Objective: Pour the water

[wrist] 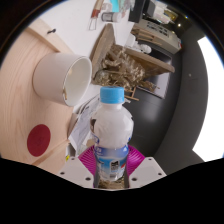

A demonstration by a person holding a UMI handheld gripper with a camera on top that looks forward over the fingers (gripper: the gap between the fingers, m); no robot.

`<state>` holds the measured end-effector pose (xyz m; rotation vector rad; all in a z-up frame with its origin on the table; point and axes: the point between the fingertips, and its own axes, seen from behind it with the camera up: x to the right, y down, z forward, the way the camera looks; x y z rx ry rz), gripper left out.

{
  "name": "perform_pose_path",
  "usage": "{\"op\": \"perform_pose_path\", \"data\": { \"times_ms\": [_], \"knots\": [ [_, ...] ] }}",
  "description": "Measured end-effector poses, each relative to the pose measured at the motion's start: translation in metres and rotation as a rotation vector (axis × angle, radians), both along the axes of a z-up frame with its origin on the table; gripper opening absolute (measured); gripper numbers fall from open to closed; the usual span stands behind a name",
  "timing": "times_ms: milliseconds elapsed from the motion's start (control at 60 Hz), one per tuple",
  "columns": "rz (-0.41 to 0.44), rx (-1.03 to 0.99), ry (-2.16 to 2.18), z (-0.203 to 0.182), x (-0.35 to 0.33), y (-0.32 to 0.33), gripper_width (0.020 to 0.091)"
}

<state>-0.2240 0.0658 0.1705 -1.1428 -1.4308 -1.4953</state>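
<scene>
The gripper [111, 168] is clamping both pink-padded fingers on a clear plastic water bottle with a white cap [111, 128], holding it upright just beside the empty-looking white ceramic cup [64, 76], so pouring is seemingly not yet beginning.

The bottle's [111, 135] base is hidden between the pads [96, 160].

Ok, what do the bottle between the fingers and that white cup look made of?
The bottle looks like clear thin plastic: see-through shoulders, glossy white label, pale blue screw cap. The fingers appear shut on its base. The white cup, lying tipped beyond it, looks like smooth plastic or paper with a matte finish; I cannot tell which.
</scene>
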Motion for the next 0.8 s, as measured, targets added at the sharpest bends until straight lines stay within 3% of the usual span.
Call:
{"op": "perform_pose_path", "data": {
  "times_ms": [250, 417, 800],
  "knots": [
    [-0.157, -0.111, 0.900, 0.002, 0.018, -0.022, 0.0344],
    [-0.219, -0.220, 1.431, -0.034, 0.014, -0.026, 0.0344],
    [-0.247, -0.314, 1.802, -0.115, 0.018, -0.021, 0.0360]
  ]
}}
